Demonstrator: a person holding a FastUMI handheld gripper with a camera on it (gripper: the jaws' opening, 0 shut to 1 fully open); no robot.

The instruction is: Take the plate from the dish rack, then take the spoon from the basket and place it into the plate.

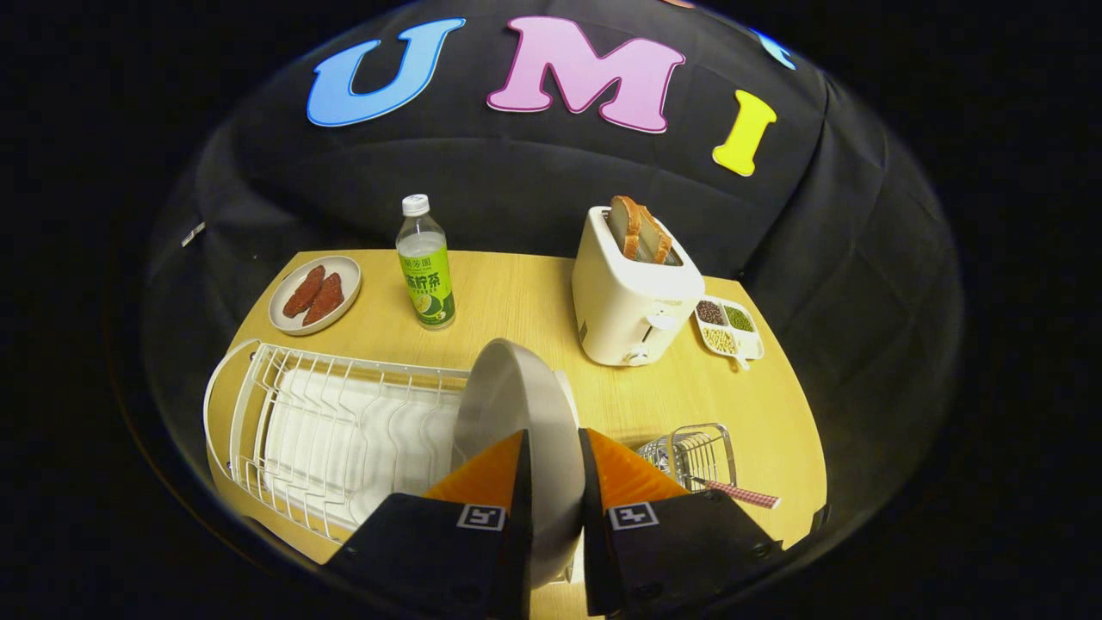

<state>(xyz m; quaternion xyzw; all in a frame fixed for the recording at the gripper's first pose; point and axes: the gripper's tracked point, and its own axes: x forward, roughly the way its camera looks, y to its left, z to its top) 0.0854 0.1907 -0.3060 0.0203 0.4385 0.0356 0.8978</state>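
the plate (516, 413) is clamped on edge by the tool (554, 448), beside the dish rack (327, 430) on the bench (516, 301).

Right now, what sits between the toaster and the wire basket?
Bare tabletop between toaster and basket, per the gripper view. Hand-held gripper grips the plate.

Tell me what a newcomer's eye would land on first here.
First the grey plate, on edge between the fingers of the gripper, at the end of the white dish rack. Then the toaster beyond, bread sticking up, and the green-labelled bottle beside it.
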